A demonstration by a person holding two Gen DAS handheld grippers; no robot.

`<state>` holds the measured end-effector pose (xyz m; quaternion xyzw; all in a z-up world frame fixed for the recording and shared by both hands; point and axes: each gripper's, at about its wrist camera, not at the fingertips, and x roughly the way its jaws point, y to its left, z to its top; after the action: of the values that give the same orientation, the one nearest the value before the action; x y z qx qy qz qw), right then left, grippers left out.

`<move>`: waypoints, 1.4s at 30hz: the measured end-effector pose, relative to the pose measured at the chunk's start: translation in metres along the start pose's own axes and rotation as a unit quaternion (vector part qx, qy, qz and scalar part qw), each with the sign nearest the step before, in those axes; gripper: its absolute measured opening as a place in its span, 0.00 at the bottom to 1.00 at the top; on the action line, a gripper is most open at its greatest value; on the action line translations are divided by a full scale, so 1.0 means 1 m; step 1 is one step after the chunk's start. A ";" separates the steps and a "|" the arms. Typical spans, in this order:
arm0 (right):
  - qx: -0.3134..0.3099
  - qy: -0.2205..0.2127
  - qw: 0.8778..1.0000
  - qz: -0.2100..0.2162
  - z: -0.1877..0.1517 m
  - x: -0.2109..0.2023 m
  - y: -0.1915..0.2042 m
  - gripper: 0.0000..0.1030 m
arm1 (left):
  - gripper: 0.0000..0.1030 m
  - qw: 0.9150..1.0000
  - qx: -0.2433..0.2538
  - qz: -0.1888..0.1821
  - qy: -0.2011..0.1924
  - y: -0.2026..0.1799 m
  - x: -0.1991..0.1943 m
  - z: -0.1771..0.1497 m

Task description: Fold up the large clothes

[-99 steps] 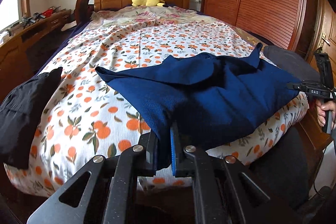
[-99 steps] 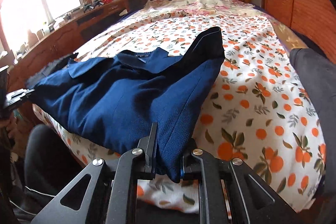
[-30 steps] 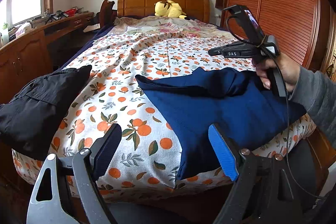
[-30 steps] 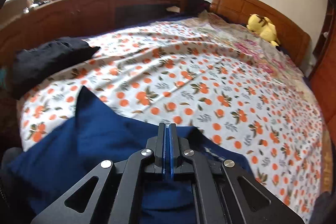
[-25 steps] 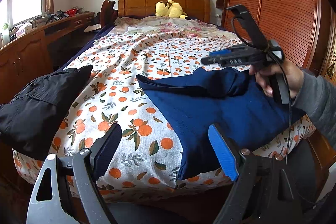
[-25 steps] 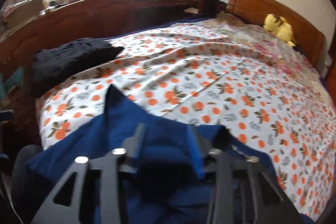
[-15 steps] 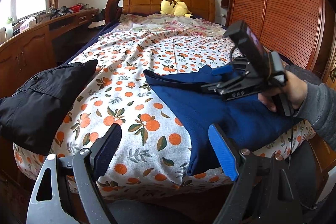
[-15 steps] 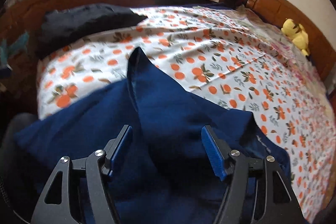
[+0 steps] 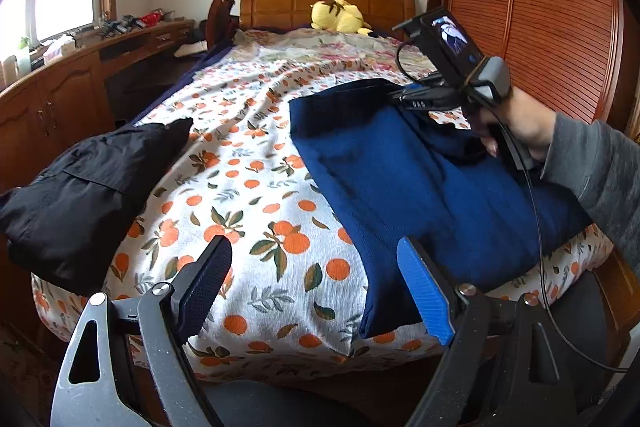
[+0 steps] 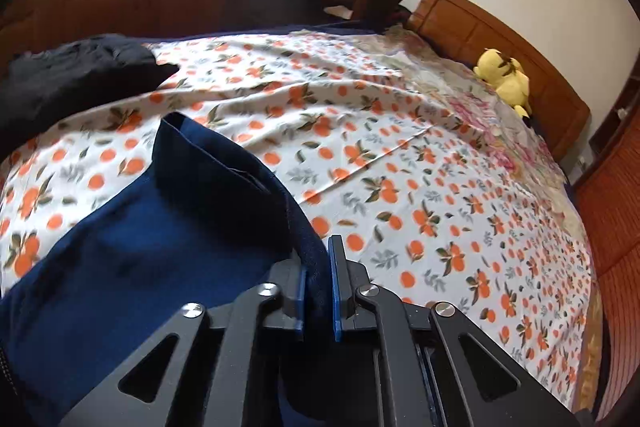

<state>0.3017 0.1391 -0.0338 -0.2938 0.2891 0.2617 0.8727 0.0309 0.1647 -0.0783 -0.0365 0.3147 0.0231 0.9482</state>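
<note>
A navy blue garment (image 9: 420,183) lies partly folded at the foot of the bed, its near edge hanging over the mattress edge. My left gripper (image 9: 316,287) is open and empty, held above the bed's foot just left of the garment. My right gripper (image 10: 318,285) is shut on a fold of the navy garment (image 10: 208,195) at its far right side; in the left wrist view the right gripper (image 9: 404,97) is held by a hand over the garment's far edge.
A black garment (image 9: 80,187) lies bunched at the bed's left corner. The orange-print bedsheet (image 9: 248,163) covers the bed. A yellow plush toy (image 9: 340,17) sits by the headboard. A wooden desk (image 9: 60,87) runs along the left, a slatted wardrobe (image 9: 540,27) on the right.
My right gripper, open over the garment half a second ago, has closed on a fold of it. My left gripper stays open and has shifted slightly.
</note>
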 end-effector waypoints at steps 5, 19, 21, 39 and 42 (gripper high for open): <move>0.025 -0.006 0.999 0.044 -0.009 -0.014 -0.015 0.46 | 0.83 1.000 0.003 -0.008 -0.007 -0.010 -0.001 0.007; 0.035 0.018 0.998 0.045 -0.153 -0.109 -0.099 0.55 | 0.83 0.998 0.029 -0.056 -0.007 -0.074 0.039 0.027; 0.053 0.028 0.997 0.043 -0.172 -0.112 -0.113 0.55 | 0.83 0.997 0.037 -0.062 -0.003 -0.084 0.045 0.029; 0.073 0.081 0.993 0.050 -0.199 -0.091 -0.123 0.27 | 0.83 0.997 0.048 -0.061 0.018 -0.099 0.056 0.026; 0.069 0.079 0.993 0.045 -0.190 -0.088 -0.127 0.03 | 0.83 0.997 0.047 -0.062 0.017 -0.099 0.055 0.025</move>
<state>0.2530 -0.1000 -0.0559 -0.2397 0.3874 0.2559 0.8526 0.0965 0.0698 -0.0855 -0.0113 0.3290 -0.0515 0.9429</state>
